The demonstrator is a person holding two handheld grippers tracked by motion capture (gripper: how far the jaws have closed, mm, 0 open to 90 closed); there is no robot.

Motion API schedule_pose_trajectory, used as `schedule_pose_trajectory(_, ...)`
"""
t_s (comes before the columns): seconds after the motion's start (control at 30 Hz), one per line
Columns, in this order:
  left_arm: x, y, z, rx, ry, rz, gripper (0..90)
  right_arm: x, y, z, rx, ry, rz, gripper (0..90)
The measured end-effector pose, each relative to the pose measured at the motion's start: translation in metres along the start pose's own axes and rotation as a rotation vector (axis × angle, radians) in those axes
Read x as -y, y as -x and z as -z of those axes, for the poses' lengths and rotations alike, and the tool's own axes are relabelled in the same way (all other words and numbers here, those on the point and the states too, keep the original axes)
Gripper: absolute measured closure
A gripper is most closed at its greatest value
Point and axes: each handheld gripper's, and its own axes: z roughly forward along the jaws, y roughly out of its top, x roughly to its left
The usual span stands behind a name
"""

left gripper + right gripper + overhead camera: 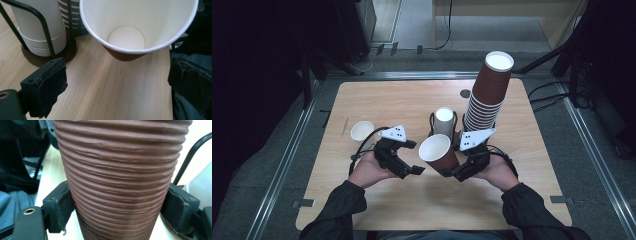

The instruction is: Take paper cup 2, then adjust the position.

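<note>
A brown cup (438,153) is held tilted above the table (377,97), clamped at its ribbed wall by the right gripper (451,172). Its mouth faces the left gripper (416,171), just beside it; jaws wide, nothing between them.

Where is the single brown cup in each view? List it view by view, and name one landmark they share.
High view: brown cup at centre, held tilted by the right gripper.
Left gripper view: upper middle, white inside facing the camera.
Right gripper view: ribbed wall between the jaws.
Shared landmark: wire cup holder.
</note>
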Motion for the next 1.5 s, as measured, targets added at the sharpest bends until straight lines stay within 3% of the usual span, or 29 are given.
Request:
schedule_pose_trajectory(0.47,-0.005,0.003,-0.009,0.046,0.04,-0.012,1.5,0.003,-0.003,-0.006,-0.05,0.059,-0.012,19.7)
schedule_pose_trajectory(0.97,-0.009,0.007,-0.019,0.061,0.064,-0.027,1.3,0.004,-0.007,-0.02,-0.096,0.063,-0.031,19.6)
schedule_pose_trajectory(1.1,-0.009,0.007,-0.019,0.078,0.08,-0.019,1.3,0.005,-0.008,-0.024,-0.108,0.049,-0.038,19.6)
schedule_pose_trajectory(1.3,-0.01,0.009,-0.016,0.064,0.09,-0.033,8.5,0.005,-0.008,-0.024,-0.109,0.044,-0.05,19.8)
schedule_pose_trajectory(1.5,-0.01,0.011,-0.02,0.055,0.04,-0.042,11.5,0.006,-0.008,-0.027,-0.11,-0.008,-0.054,19.9)
